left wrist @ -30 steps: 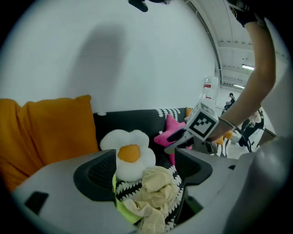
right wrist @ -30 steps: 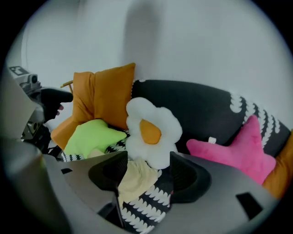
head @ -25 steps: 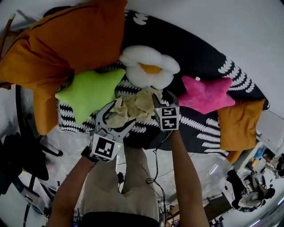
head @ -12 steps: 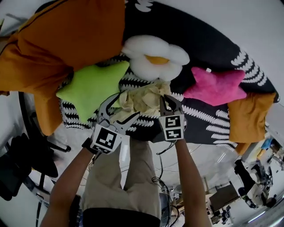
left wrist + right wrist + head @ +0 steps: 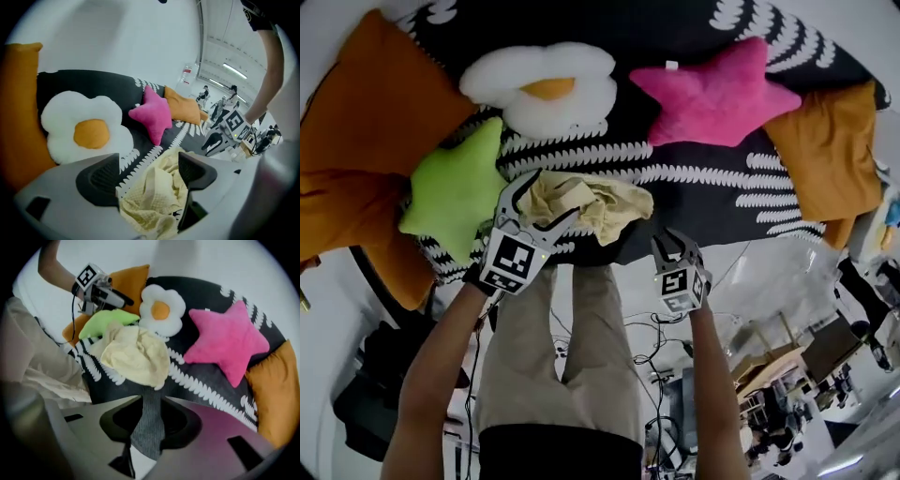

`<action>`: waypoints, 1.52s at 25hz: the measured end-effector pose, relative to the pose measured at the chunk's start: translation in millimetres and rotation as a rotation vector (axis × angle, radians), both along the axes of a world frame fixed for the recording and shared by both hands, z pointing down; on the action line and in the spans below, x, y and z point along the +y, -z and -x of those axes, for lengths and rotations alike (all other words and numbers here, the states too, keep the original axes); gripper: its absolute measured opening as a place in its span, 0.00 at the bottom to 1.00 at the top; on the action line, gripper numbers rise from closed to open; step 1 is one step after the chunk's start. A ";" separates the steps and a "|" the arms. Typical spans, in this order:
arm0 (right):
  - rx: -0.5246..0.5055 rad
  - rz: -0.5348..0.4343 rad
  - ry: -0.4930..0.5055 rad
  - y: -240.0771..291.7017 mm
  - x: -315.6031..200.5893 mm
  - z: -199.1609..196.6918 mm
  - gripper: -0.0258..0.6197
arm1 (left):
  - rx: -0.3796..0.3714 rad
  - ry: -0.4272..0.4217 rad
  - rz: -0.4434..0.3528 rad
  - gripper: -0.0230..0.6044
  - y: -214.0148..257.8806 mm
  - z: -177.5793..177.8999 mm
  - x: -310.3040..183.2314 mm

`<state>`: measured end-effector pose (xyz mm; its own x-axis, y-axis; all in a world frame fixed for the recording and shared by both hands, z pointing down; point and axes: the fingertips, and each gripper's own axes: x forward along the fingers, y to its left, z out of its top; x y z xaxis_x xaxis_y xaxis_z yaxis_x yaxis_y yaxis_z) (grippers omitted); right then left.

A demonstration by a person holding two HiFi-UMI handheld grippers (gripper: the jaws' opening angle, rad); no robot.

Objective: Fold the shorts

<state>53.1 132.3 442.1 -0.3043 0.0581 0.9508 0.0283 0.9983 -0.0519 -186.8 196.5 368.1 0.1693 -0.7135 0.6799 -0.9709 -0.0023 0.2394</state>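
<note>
Hovering over the black patterned bedspread (image 5: 712,202): crumpled yellow shorts (image 5: 591,202) sit between the wide-parted jaws of my left tool (image 5: 539,202), ungripped. My right tool (image 5: 674,244) hangs clear, shorts ahead-left of it, jaws just cracked open to a slit, none of the shorts between.

Bright even indoor light, strip lamps (image 5: 233,71) glaring at upper right of left gripper view, soft faint shadows, strong fisheye bending at edges, black vignette corners in both gripper views, right gripper (image 5: 153,400) near lens out of focus.
</note>
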 end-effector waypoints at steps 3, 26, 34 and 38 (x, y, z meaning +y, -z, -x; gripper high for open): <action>0.053 0.013 -0.081 -22.1 -12.2 -38.7 0.29 | 0.004 -0.061 0.021 0.67 -11.5 -27.0 -14.8; -0.337 0.251 -0.478 62.4 -70.9 81.6 0.09 | -0.026 -0.146 0.084 0.67 -43.4 -105.8 -92.0; -0.456 0.166 -0.693 243.6 -106.0 96.7 0.09 | -0.002 -0.058 -0.174 0.67 101.6 -131.7 -131.3; -0.458 0.109 -0.709 281.7 -125.4 99.0 0.09 | -0.045 0.097 -0.299 0.67 161.6 -111.2 -180.0</action>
